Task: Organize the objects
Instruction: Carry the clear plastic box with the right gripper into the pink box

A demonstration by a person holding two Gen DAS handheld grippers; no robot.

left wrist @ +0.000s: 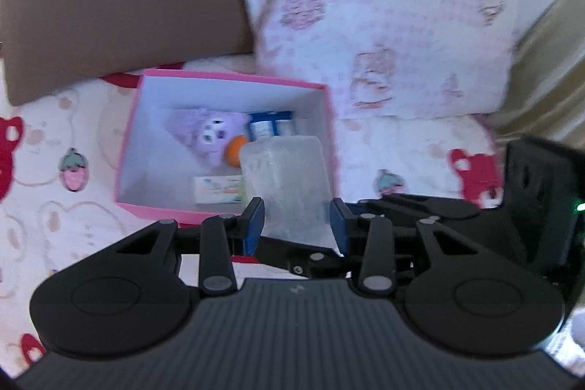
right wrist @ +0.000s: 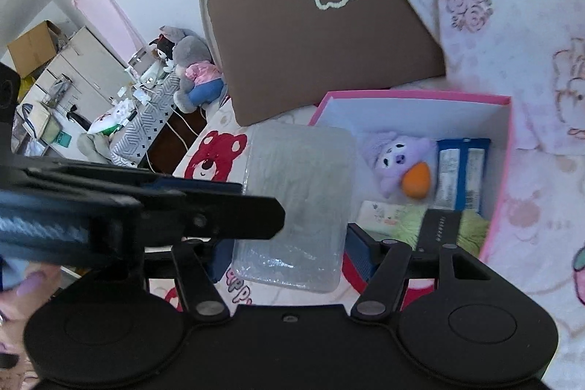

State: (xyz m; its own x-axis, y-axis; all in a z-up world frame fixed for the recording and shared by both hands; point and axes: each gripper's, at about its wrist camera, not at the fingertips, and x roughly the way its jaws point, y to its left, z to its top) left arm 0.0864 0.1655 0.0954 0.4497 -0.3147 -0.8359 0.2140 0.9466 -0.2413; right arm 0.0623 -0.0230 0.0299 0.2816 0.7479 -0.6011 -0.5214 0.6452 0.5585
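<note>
Left gripper (left wrist: pixel 296 220) pinches a clear plastic packet (left wrist: pixel 289 185) by its narrow sides, both blue pads (left wrist: pixel 254 225) pressed on it; packet stands up between the fingers, tilted slightly, off the bed. From the left wrist view it overlaps the near right corner of the pink box (left wrist: pixel 128 148).

Right gripper (right wrist: pixel 283 254) is also on the same packet (right wrist: pixel 298 207), jaws spread wider across its broad width; right pad (right wrist: pixel 360 256) sits against the packet's lower right edge, while the left side is hidden behind the left gripper's black finger (right wrist: pixel 219 216) crossing in front, so I cannot tell whether the right one actually presses it. Packet hangs over the bedsheet (right wrist: pixel 530 207), just left of the box's left wall (right wrist: pixel 321 108).

Box sits open on the bedsheet, close to the brown pillow (left wrist: pixel 120 10) and pink checked pillow (left wrist: pixel 384 24) at the head edge. Inside: purple plush (right wrist: pixel 402 156) with an orange ball (right wrist: pixel 416 183) touching it, blue-white packs (right wrist: pixel 462 170) against the far right wall, a white printed pack (right wrist: pixel 384 216) near the front wall, something green (right wrist: pixel 471 229) in the front right corner, with a dark flat item (right wrist: pixel 438 229) on it.

Writing on packs too blurred to read. Sheet print shows red bears (right wrist: pixel 215 156), strawberries (left wrist: pixel 75 169).
</note>
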